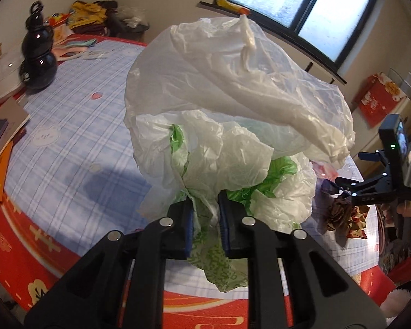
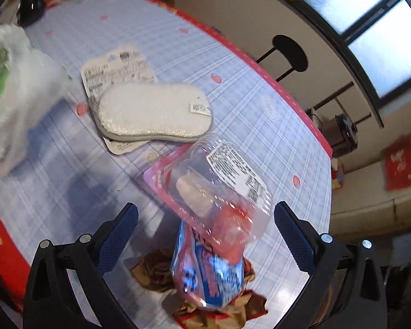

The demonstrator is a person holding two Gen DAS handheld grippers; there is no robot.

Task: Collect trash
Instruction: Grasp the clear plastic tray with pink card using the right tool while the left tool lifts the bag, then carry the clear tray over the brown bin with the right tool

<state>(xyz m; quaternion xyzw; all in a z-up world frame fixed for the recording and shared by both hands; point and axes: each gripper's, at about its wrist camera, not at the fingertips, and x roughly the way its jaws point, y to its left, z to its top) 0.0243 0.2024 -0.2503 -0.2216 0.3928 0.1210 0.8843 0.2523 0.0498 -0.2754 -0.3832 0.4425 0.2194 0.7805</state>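
The left gripper (image 1: 205, 219) clamps a crumpled white and green plastic bag (image 1: 233, 115), held up over the checked tablecloth (image 1: 76, 115). The right gripper (image 2: 205, 235) points steeply down, jaws spread wide above a clear blister pack (image 2: 219, 189) and blue wrapper (image 2: 208, 277); the labels are unreadable.

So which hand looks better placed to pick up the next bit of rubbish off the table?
The right. The right gripper is open and empty, hovering over the clear plastic blister pack and crumpled wrappers. The left gripper is already clamped on the plastic bag.
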